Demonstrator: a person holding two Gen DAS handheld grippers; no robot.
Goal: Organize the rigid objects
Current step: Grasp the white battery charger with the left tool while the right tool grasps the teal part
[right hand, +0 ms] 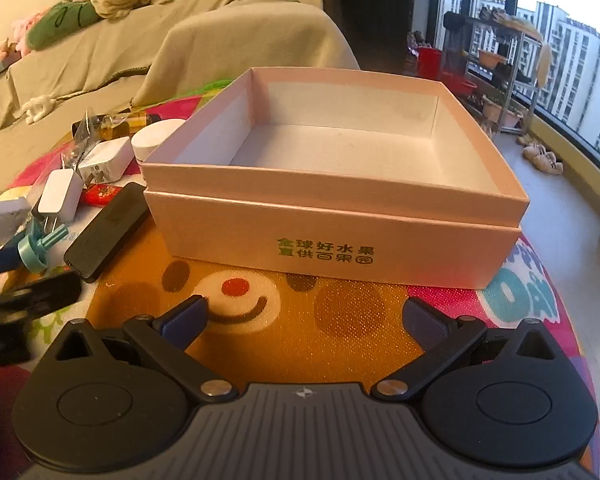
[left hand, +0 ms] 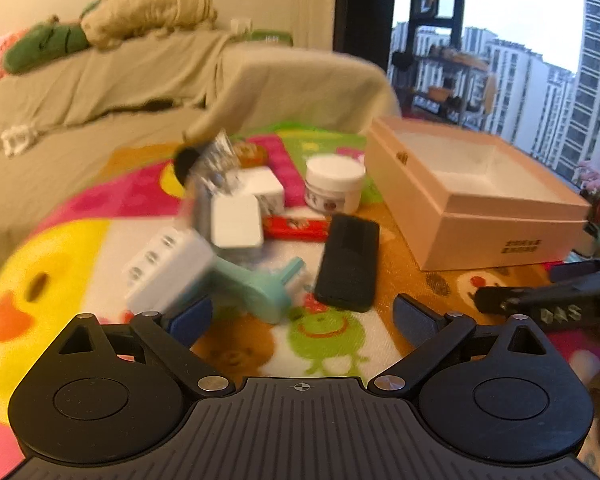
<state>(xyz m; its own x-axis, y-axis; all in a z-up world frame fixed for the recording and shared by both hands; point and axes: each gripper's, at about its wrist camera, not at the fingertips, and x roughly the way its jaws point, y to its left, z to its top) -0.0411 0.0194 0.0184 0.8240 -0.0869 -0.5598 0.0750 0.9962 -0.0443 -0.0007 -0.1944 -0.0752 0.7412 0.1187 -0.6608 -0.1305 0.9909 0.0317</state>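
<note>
An empty pink cardboard box (right hand: 340, 236) (left hand: 480, 216) stands on the colourful mat. Left of it lies a pile: a black flat case (left hand: 348, 260) (right hand: 108, 232), a teal plastic piece (left hand: 256, 284) (right hand: 40, 248), white chargers (left hand: 236, 222) (right hand: 60, 196), a white multi-port plug (left hand: 164, 268), a white jar (left hand: 334, 184) (right hand: 156, 140) and a red packet (left hand: 296, 228). My left gripper (left hand: 302, 316) is open, just short of the teal piece and the black case. My right gripper (right hand: 306, 320) is open over the mat in front of the box, holding nothing.
A sofa (right hand: 100, 52) covered in beige cloth with cushions runs behind the table. The right gripper's body (left hand: 548, 300) shows at the left view's right edge. A window and a balcony rack (right hand: 496, 60) lie to the right, past the table's edge.
</note>
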